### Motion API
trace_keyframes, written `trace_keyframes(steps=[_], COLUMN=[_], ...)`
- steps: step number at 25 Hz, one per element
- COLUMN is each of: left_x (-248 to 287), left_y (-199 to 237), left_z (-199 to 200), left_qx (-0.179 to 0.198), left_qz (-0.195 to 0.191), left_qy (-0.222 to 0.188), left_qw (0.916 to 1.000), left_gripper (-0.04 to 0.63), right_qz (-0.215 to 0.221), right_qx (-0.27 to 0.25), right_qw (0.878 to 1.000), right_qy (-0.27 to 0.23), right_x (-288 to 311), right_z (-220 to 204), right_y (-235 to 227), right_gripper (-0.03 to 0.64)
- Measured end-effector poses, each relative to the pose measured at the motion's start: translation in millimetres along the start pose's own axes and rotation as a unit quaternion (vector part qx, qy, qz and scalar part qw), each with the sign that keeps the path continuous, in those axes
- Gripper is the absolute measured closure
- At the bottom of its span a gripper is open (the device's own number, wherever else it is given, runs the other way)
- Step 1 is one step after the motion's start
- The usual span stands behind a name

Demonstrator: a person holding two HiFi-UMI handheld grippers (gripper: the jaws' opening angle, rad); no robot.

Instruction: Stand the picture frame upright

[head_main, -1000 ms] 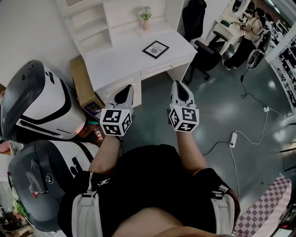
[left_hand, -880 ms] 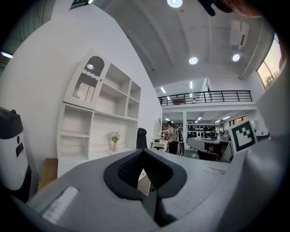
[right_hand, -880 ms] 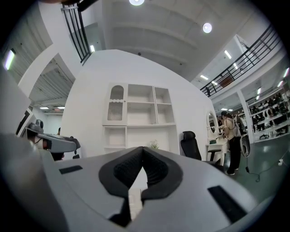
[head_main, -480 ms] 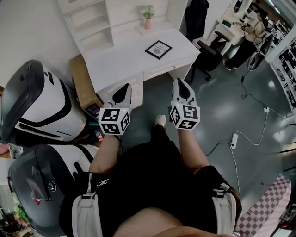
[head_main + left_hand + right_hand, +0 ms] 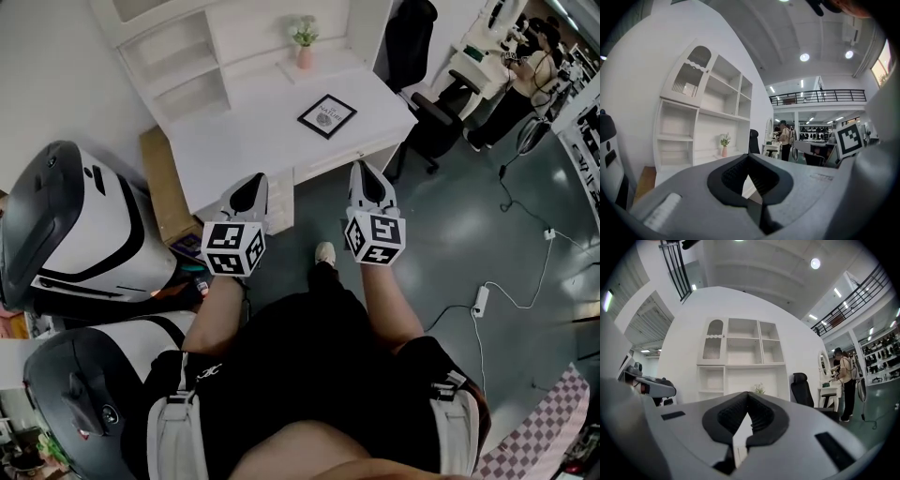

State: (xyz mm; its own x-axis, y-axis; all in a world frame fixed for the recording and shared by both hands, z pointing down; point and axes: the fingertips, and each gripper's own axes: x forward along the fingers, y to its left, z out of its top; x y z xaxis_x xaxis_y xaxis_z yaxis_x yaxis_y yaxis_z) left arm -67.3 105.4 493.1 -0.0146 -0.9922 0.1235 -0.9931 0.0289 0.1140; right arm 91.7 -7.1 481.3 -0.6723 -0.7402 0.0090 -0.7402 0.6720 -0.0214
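The picture frame (image 5: 327,115) is lying flat on the white desk (image 5: 248,141), well ahead of both grippers and a little to the right of the right gripper (image 5: 367,180). It is sitting nearer that one than the left gripper (image 5: 251,190). Both grippers are being held out over the floor, short of the desk. In each gripper view the jaws are being held pressed together, with nothing pinched between them.

The frame is being judged as light and stiff: a thin dark border around a pale print. If the front is glazed, it is likely to be slippery and breakable. A hold is best being taken on the border, at one edge or corner, with the pads across the thickness, not on the face. Lying flat, an edge may first need to be tipped up off the desk before the jaws can be closed on it.

Whether a fold-out stand is fitted to the back is being hidden, since only the front is showing. The print is too small to be read. In the left gripper view and the right gripper view the frame is not being shown at all; only the shelves and the small potted plant (image 5: 304,39) behind the desk are being seen past the jaws.
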Motion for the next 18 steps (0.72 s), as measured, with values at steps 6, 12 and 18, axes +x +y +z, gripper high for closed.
trace_keyframes(steps=[6,12,18], left_x=[89.3,188.6,273.3], left_y=[10.3,18.9,26.6], left_z=[0.8,8.9,15.2], left_qx=[-0.003,-0.003,0.001], left_qz=[-0.001,-0.001,0.0], left_qy=[0.02,0.036,0.049], left_qw=[0.9998,0.9993,0.9988], left_gripper=[0.58,0.58,0.58], right_qz=[0.0,-0.001,0.002], right_qx=[0.006,0.018,0.028], right_qw=[1.0,0.999,0.999], right_qy=[0.017,0.035,0.046], right_x=[70.1,147.7,215.1], right_z=[-11.9,-21.8,-29.6], right_y=[-48.0,-108.0,-156.5], right_gripper=[0.615,0.615,0.615])
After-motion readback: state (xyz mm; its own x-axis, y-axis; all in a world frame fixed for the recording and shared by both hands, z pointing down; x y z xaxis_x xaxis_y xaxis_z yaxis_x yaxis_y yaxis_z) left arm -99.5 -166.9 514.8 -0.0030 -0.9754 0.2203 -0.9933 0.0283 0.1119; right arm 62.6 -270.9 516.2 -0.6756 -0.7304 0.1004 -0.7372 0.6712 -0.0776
